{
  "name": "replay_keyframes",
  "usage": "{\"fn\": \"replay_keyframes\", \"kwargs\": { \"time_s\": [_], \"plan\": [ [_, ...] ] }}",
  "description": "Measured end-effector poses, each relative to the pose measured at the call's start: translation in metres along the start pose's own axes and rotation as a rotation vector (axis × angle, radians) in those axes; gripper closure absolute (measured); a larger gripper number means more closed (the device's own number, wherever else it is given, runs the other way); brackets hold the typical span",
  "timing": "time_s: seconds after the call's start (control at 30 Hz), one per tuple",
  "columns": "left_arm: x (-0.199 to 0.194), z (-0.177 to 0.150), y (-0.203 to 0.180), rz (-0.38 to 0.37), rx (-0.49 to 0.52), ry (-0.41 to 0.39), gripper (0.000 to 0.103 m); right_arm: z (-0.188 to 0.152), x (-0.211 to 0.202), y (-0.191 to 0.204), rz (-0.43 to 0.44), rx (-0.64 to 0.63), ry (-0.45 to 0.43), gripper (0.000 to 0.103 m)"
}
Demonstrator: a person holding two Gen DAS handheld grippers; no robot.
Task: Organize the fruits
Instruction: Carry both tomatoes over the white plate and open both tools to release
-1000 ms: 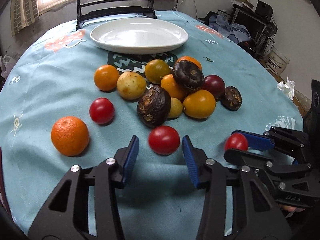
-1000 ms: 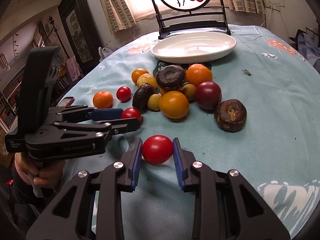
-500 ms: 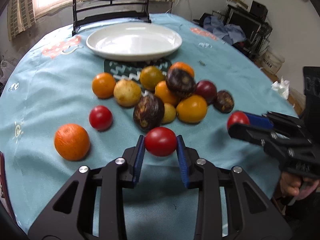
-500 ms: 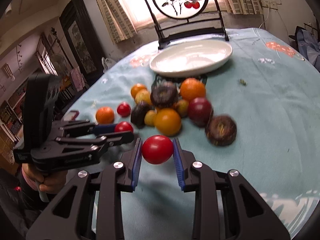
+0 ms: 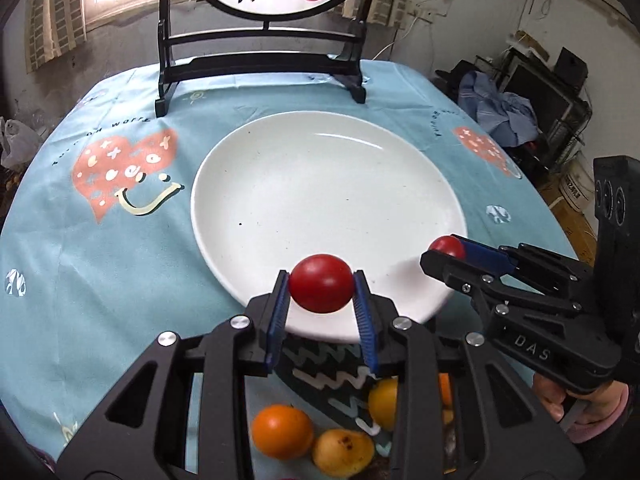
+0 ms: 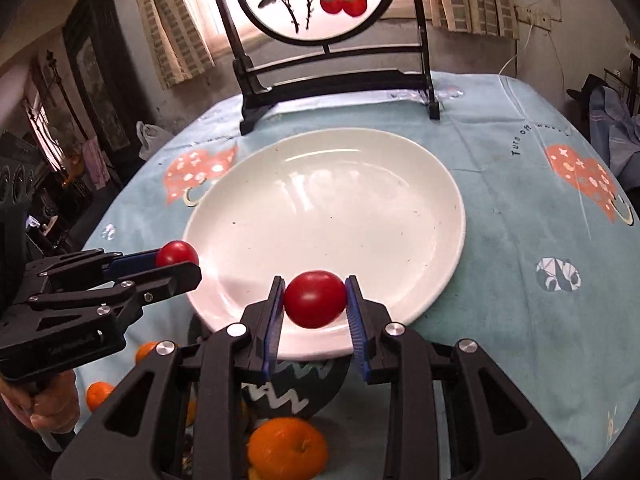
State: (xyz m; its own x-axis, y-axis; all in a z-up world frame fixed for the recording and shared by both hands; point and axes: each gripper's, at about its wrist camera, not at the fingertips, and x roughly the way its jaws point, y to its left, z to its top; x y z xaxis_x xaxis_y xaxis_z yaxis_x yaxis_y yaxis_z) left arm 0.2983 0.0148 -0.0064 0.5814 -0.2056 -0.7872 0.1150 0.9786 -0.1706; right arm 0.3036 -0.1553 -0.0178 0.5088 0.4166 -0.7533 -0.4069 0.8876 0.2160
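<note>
both grippers over near rim of white plate (image 5: 320,184): left gripper (image 5: 321,289) pinching red tomato (image 5: 321,282), right gripper (image 6: 313,300) pinching another tomato (image 6: 315,298). plate bare, nothing placed; fruit pile (image 5: 320,436) short of plate left.

Loose fruit pile (image 5: 320,436) mostly hidden behind the jaws, cut off by the bottom edge

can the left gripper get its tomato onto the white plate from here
Probably yes. The left gripper, shut on its red tomato, already hangs over the white plate's near rim, bare there.
</note>
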Motion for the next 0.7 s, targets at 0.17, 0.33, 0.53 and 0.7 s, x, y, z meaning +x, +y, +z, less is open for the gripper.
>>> {"fn": "replay_keyframes", "kwargs": {
  "time_s": [0.17, 0.33, 0.53, 0.7],
  "plan": [
    [0.027, 0.003, 0.002, 0.037, 0.016, 0.050, 0.071, -0.001, 0.021, 0.004, -0.016, -0.044, 0.052, 0.072],
    [0.032, 0.003, 0.002, 0.047, 0.016, 0.062, 0.059, 0.000, 0.019, 0.009, -0.001, -0.065, 0.059, 0.068],
    [-0.029, -0.008, 0.007, 0.060, 0.000, -0.092, 0.016, -0.013, -0.047, 0.007, 0.049, -0.034, -0.118, 0.042],
    [-0.061, -0.045, 0.017, 0.063, -0.016, -0.147, 0.015, -0.055, -0.087, 0.008, 0.094, -0.046, -0.202, 0.042]
  ]
}}
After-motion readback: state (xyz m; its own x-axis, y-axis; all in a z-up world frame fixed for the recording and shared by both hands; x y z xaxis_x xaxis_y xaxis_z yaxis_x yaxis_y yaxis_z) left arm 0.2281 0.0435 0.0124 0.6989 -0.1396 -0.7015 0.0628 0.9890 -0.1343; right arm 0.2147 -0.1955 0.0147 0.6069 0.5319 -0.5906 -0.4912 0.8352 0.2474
